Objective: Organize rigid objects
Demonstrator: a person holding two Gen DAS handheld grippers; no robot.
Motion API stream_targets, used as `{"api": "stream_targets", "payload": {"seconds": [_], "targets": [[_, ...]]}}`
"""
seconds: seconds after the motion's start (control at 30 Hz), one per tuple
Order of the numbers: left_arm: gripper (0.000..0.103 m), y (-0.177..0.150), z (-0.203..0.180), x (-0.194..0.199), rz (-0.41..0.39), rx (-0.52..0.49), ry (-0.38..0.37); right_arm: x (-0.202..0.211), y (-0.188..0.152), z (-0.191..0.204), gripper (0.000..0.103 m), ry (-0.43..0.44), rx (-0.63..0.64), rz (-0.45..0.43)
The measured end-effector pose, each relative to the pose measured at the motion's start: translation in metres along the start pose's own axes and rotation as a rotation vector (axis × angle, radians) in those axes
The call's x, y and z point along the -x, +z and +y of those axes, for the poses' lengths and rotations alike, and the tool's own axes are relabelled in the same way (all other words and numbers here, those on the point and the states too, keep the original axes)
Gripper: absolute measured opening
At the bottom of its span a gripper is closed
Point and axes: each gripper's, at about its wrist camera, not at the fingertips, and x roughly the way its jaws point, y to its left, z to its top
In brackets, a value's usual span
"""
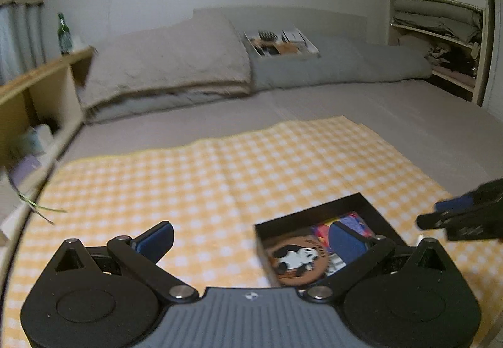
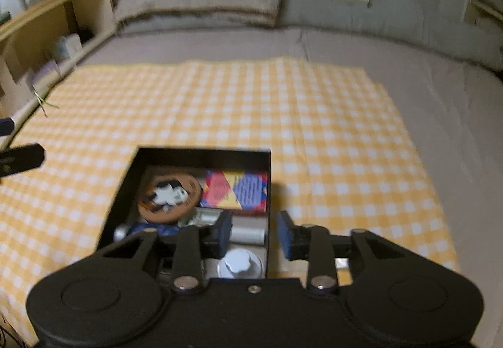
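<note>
**Right wrist view: both grippers empty at the black box**

The right gripper [image 2: 256, 234] straddles the box's [image 2: 125, 178] wall at 3 o'clock, jaws apart. The left gripper [image 1: 251, 241] hovers jaws wide. The round panda coaster [image 2: 169, 197] lies inside. A yellow checked cloth [image 2: 314, 128] covers the grey bed [image 2: 440, 90].

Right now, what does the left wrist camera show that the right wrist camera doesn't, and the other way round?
Only the left wrist view shows the green bottle on the wooden shelf and the open closet shelves at far right.

Only the right wrist view shows the whole inside of the black box: a white knob-shaped piece, a white cylinder and something blue.

Both show the yellow checked cloth, the round panda piece, the colourful card, and both grippers open, left and right.
</note>
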Motion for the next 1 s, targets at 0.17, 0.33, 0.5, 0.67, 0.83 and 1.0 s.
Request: {"api": "stream_targets", "payload": {"seconds": [0.17, 0.33, 0.5, 0.67, 0.83, 1.0], "targets": [[0.103, -0.012, 0.007, 0.023, -0.04, -0.036, 0.028, 0.038, -0.002, 0.009, 0.061, 0.016, -0.022, -0.103], [0.103, -0.025, 0.008, 0.042, -0.056, -0.033, 0.045, 0.067, -0.011, 0.02, 0.084, -0.032, -0.008, -0.203], [0.103, -0.039, 0.005, 0.059, -0.065, -0.006, -0.011, 0.085, -0.034, 0.028, 0.102, -0.048, -0.025, -0.246], [0.103, -0.054, 0.0, 0.072, -0.096, 0.003, -0.019, 0.095, -0.063, 0.032, 0.103, -0.058, -0.046, -0.291], [0.103, -0.069, -0.005, 0.082, -0.121, 0.011, -0.018, 0.101, -0.082, 0.039, 0.103, -0.063, -0.051, -0.328], [0.103, -0.082, -0.004, 0.089, -0.135, 0.029, -0.014, 0.105, -0.094, 0.045, 0.103, -0.087, -0.045, -0.359]]}}
